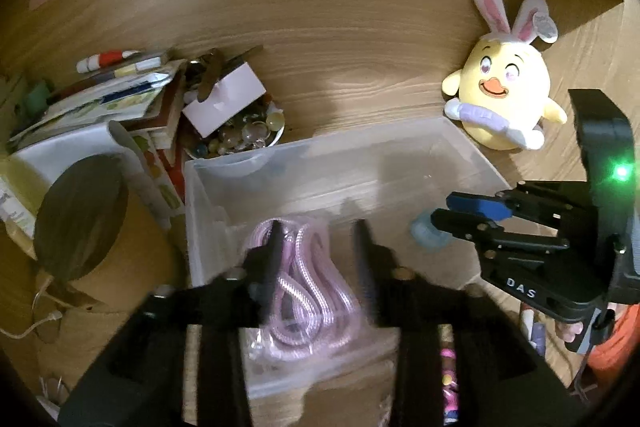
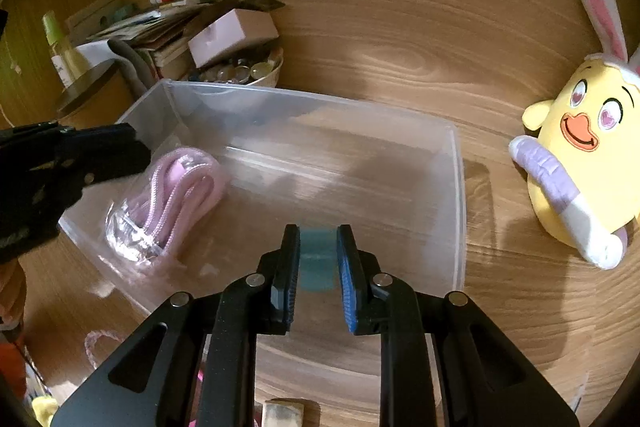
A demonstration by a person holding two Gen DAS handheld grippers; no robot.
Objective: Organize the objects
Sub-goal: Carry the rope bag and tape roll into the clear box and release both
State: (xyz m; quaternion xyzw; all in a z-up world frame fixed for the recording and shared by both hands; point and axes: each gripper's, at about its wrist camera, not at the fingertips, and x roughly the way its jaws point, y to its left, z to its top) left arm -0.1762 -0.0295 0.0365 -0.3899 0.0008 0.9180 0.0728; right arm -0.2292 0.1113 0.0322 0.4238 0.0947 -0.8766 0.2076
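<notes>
A clear plastic bin (image 1: pixel 320 143) (image 2: pixel 320 95) stands on the wooden surface. A pink braided cable in a clear bag (image 1: pixel 304 291) (image 2: pixel 172 187) lies on the bin's floor at its left end. My left gripper (image 1: pixel 318 239) (image 2: pixel 134 147) hangs over that bag, its jaws apart and the pads off it. My right gripper (image 2: pixel 318 247) (image 1: pixel 442 207) reaches over the bin's near right part. It is shut on a small pale blue translucent piece (image 2: pixel 318 257) (image 1: pixel 426 233) that fills the gap between the pads.
A yellow plush chick with bunny ears (image 1: pixel 504 95) (image 2: pixel 580 155) sits right of the bin. Behind the bin's left corner are a bowl of beads (image 1: pixel 248 137), a white box (image 1: pixel 226 99), a pile of booklets (image 1: pixel 100 99) and a round dark-lidded box (image 1: pixel 80 219).
</notes>
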